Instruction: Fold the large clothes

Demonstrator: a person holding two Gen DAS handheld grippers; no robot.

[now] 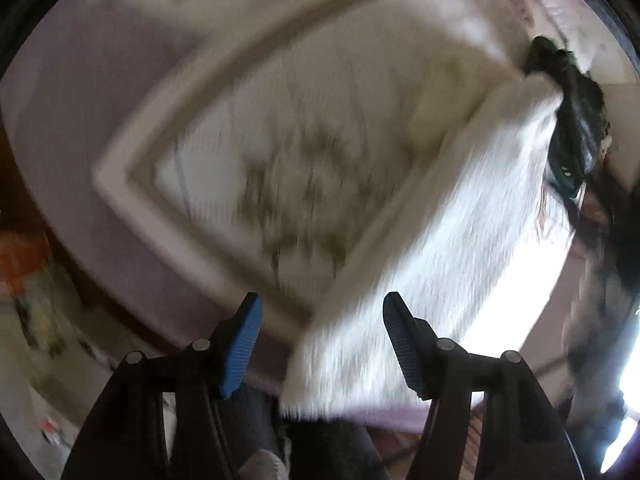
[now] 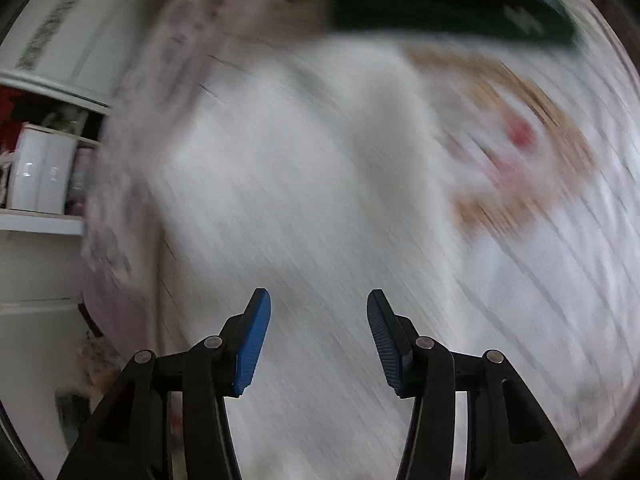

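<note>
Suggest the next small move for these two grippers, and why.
Probably lower the left gripper onto the near edge of the white fuzzy garment and close. Both it and the right gripper are open and empty, and the garment lies flat on the bed.

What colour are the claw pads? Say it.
Blue, ribbed pads; clearest in the right wrist view.

Blurred bedroom, bed with lilac sheet (image 1: 72, 128) and patterned cream cover (image 1: 280, 168).

Seen from the left wrist: cover bordered by a pale band, spread over the lilac sheet; strong white glare (image 1: 516, 292) at lower right, likely daylight; dim floor (image 1: 48, 360) with scattered, unreadable clutter at lower left. Seen from the right wrist: white shelf unit (image 2: 44, 220) at left, holding white containers (image 2: 40, 172) and small indistinct items; white cabinet front (image 2: 76, 28) with a dark patterned strip above it. Heavy motion blur throughout.
</note>
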